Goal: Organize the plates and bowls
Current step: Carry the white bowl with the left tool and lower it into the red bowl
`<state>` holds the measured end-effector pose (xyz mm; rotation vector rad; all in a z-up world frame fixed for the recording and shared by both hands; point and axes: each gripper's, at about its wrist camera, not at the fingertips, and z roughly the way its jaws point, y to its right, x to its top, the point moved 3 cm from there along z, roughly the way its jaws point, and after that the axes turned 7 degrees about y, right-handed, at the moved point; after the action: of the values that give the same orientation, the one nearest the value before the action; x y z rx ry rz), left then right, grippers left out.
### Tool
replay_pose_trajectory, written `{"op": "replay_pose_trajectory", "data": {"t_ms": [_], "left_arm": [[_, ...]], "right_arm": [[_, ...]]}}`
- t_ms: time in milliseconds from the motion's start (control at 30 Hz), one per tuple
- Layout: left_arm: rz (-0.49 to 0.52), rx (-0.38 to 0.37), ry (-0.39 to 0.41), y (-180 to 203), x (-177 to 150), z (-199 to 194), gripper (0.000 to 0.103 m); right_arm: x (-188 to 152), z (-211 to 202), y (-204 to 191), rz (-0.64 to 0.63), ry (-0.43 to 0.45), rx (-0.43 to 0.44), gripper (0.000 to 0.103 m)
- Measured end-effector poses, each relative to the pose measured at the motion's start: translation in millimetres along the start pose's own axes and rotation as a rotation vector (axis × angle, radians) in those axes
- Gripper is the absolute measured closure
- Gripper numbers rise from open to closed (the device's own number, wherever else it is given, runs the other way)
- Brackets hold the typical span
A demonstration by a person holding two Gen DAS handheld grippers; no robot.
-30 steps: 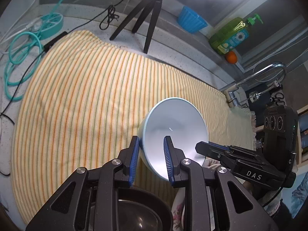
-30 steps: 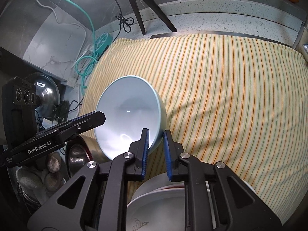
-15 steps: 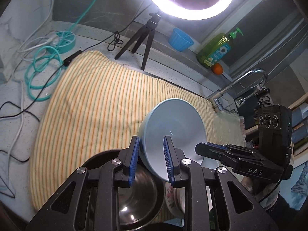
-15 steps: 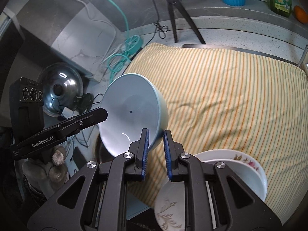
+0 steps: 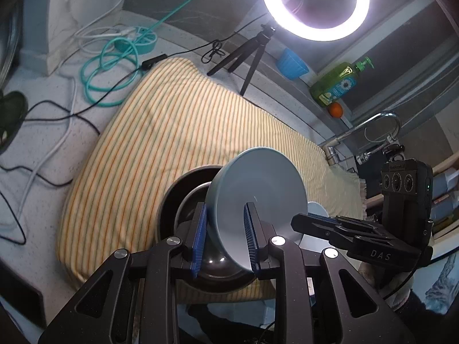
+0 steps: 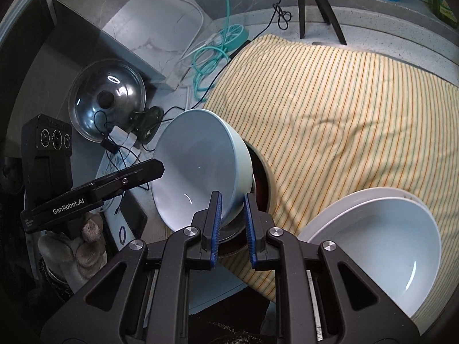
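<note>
A light blue bowl (image 5: 258, 192) is held tilted in the air by both grippers. My left gripper (image 5: 225, 239) is shut on one side of its rim. My right gripper (image 6: 231, 223) is shut on the opposite side of the bowl's rim (image 6: 200, 166). The bowl hangs just above a steel bowl (image 5: 183, 200) that sits on the striped cloth (image 5: 160, 143) near its front edge. In the right wrist view a second light blue bowl (image 6: 381, 246) rests on a white plate (image 6: 324, 218) at the lower right.
A ring light on a black tripod (image 5: 243, 54), a blue cup (image 5: 291, 64), a green soap bottle (image 5: 338, 83) and a faucet (image 5: 373, 126) stand behind the cloth. Teal cable coils (image 5: 112, 66) lie left of it. A steel pot lid (image 6: 107, 100) leans at the far left.
Both grippers have pulled back and up with the blue bowl. The steel bowl and the plate with the second blue bowl have come further into view.
</note>
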<state>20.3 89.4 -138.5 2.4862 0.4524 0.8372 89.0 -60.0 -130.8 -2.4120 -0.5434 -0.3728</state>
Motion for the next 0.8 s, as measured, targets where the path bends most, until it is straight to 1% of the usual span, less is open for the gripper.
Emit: {"op": "replay_pose_trajectory", "data": {"t_ms": [233, 567, 700, 800], "left_arm": [[-0.018, 0.009, -0.017, -10, -12, 1, 0.080], [-0.001, 0.023, -0.042, -16, -19, 2, 0.080], [0.027, 0.040, -0.041, -14, -21, 2, 0.080], [0.030, 0.041, -0.034, -14, -19, 0, 0.080]], "right_arm": [[-9, 12, -1, 0.004, -0.027, -0.016, 0.087], [-18, 33, -1, -0.007, -0.071, -0.041, 0.087], [-16, 33, -3, -0.021, -0.057, -0.053, 0.084], [-14, 30, -4, -0.018, -0.051, -0.037, 0.080]]}}
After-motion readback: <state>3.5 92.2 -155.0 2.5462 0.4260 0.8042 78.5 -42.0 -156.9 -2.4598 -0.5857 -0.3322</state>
